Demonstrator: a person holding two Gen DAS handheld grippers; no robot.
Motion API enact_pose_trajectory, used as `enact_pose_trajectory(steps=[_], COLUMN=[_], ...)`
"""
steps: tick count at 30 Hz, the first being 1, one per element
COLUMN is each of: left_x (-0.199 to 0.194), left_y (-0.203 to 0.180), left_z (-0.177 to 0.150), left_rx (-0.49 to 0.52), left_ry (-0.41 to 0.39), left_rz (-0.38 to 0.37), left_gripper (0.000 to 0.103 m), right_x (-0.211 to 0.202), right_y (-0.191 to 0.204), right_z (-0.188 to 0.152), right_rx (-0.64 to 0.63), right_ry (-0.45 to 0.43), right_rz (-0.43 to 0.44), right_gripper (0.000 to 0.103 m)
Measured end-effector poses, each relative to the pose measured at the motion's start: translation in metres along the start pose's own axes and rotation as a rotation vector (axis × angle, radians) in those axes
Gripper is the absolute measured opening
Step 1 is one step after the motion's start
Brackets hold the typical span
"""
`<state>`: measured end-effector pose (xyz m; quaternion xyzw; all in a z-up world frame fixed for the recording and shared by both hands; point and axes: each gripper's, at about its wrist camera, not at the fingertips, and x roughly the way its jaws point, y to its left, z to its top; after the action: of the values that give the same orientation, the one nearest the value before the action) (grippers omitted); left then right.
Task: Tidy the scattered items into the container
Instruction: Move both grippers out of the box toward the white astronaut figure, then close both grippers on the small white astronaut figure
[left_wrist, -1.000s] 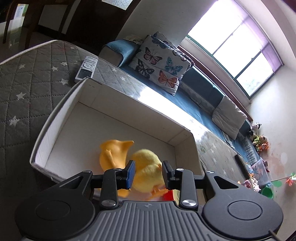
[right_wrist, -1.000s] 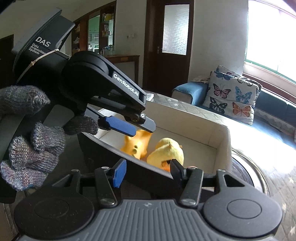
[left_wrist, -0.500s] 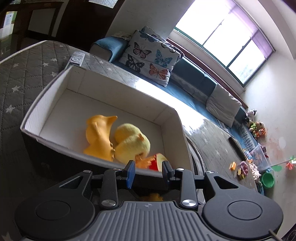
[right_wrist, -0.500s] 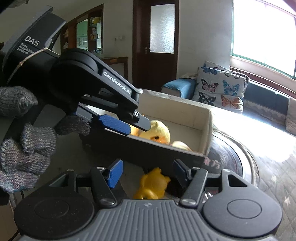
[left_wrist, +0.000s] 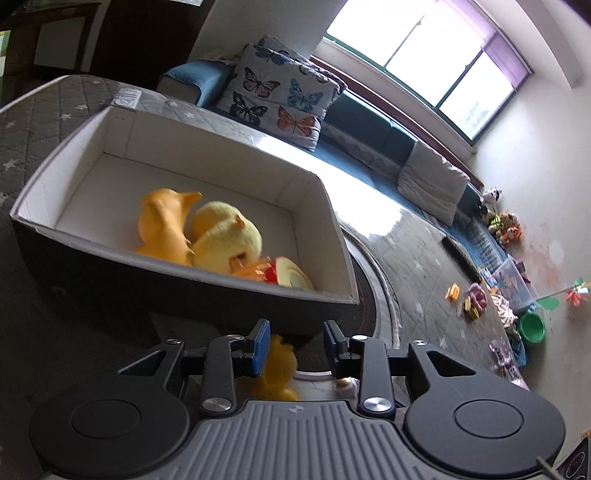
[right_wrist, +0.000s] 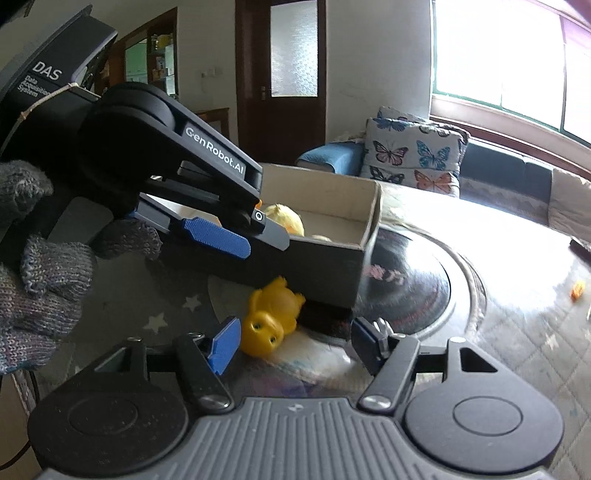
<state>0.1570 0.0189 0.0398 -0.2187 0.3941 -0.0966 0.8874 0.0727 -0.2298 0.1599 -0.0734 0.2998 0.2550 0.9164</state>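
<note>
A dark box with a white inside (left_wrist: 325, 221) stands on the table and holds an orange rubber toy (left_wrist: 166, 225), a yellow plush duck (left_wrist: 225, 240) and a red-and-cream item (left_wrist: 288, 277). A small yellow rubber toy (right_wrist: 271, 317) lies on the table against the box's near wall; it also shows in the left wrist view (left_wrist: 279, 365). My left gripper (left_wrist: 295, 347) is open and empty, just above that toy. My right gripper (right_wrist: 291, 343) is open and empty, with the toy by its left finger. The left gripper shows in the right wrist view (right_wrist: 221, 236).
A grey star-patterned quilted cover (left_wrist: 44, 110) lies on the table, with a dark round glass inset (right_wrist: 417, 291). A remote (left_wrist: 127, 98) lies behind the box. A sofa with butterfly cushions (left_wrist: 280, 96) is beyond. Small toys (left_wrist: 472, 299) are scattered at the right.
Both grippers have pulled back and dropped from over the box to in front of its near wall. The small yellow toy on the table has come into view.
</note>
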Motion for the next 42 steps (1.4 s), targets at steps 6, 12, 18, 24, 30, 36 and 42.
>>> enact_pose_trajectory(steps=[6,12,18,24,30,36,42], left_x=[0.005,0.01,0.015,0.021,0.031,0.043,0.053], left_y=[-0.012,-0.023,-0.029,-0.035,-0.04,-0.046,-0.049], left_z=[-0.011,-0.02,-0.025,-0.026,-0.022,-0.017,-0.013], left_rx=[0.03,0.06,0.068,0.079,0.078,0.081,0.067], left_ry=[0.027,0.048,0.071,0.091,0.111,0.13,0.142], left_rz=[-0.004,-0.006,-0.012,-0.017,-0.016,-0.019,-0.035], left_gripper=[0.034,0.035,0.035,0.036,0.036,0.036,0.036], right_x=[-0.005,-0.009,-0.013,-0.013,-0.006,0.006,0.017], right_y=[-0.005,-0.009,-0.012,-0.018,-0.025,-0.036,-0.039], right_z=[-0.012,-0.023,-0.031,-0.037,-0.038,-0.031,-0.028], right_rx=[0.029,0.052,0.078,0.097,0.106,0.112,0.104], right_ry=[0.015,0.029,0.034,0.041,0.047,0.05,0.054], right_rz=[-0.014,-0.03,-0.048,-0.072,-0.092,-0.099,-0.09], right_gripper=[0.069,0.07,0.076,0.076,0.075,0.074,0.068])
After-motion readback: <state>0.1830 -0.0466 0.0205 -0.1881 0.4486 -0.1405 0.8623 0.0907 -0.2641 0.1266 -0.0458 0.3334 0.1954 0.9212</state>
